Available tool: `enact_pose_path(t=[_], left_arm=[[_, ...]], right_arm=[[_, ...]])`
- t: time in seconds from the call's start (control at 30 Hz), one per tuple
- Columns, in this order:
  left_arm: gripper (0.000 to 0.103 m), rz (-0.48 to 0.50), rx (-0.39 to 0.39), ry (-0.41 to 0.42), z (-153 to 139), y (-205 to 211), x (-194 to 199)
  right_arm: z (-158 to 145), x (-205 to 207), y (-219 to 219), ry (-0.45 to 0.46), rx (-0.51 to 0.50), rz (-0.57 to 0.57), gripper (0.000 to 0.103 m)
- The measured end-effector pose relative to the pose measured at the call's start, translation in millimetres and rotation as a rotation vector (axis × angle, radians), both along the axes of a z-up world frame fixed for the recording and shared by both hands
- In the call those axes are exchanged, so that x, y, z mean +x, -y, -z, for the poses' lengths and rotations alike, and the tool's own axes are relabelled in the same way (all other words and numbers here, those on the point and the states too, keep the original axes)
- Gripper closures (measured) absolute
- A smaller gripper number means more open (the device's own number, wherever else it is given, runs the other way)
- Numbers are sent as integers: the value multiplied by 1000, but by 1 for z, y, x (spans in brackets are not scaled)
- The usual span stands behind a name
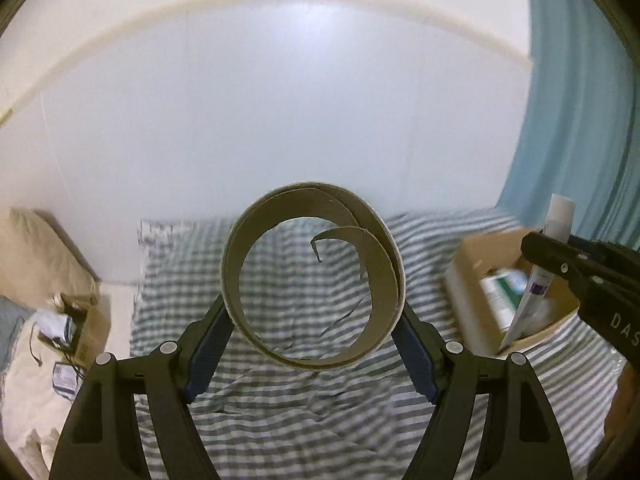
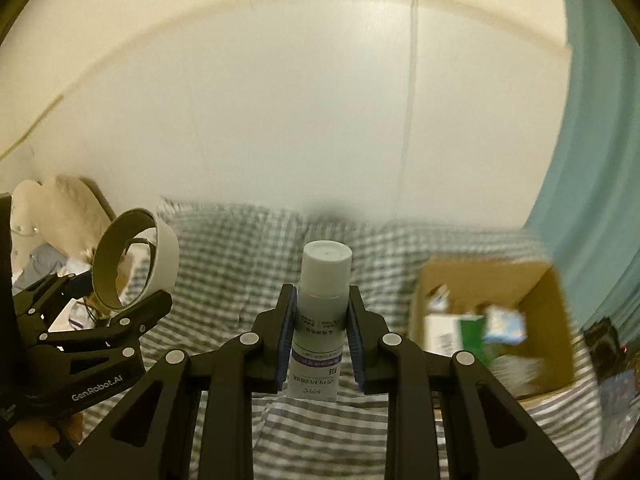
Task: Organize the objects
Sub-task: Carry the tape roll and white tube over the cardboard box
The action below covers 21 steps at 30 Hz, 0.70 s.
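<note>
The left tool (image 1: 314, 312) pinches an empty cardboard tape ring (image 1: 312, 276) above the striped bed (image 1: 280, 408). The right tool (image 2: 322, 334) clamps a white tube (image 2: 322, 312) near the open cardboard box (image 2: 544, 300).

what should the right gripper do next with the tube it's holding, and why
Probably carry the white tube rightward and lower it into the open cardboard box. The right gripper is clamped on it above the striped bedding, and the box already holds other packages. The left gripper holds a cardboard ring.
</note>
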<state>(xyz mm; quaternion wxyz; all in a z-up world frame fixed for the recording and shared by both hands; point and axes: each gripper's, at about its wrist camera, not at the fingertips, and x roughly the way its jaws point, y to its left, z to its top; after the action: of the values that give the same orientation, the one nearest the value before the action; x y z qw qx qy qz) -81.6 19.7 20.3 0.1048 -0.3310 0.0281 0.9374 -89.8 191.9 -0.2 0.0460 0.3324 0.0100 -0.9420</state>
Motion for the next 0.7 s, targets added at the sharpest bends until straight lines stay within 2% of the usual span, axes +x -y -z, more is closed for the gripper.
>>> enact_pose_path(t=[0.17, 0.23, 0.33, 0.5, 0.7], left_arm=[[24, 57, 47, -68, -42, -31, 36], [24, 75, 57, -85, -50, -46, 47], [24, 103, 73, -93, -58, -70, 55], [24, 141, 64, -103, -55, -114, 58], [24, 179, 30, -79, -33, -160, 33]], right_arm=[[-58, 48, -17, -101, 87, -2, 79], [-75, 64, -27, -134, 132, 5, 79], [-96, 82, -48, -161, 150, 19, 79], [-107, 84, -83, -168, 172, 51, 79], [-98, 44, -132, -120, 105, 91, 79]])
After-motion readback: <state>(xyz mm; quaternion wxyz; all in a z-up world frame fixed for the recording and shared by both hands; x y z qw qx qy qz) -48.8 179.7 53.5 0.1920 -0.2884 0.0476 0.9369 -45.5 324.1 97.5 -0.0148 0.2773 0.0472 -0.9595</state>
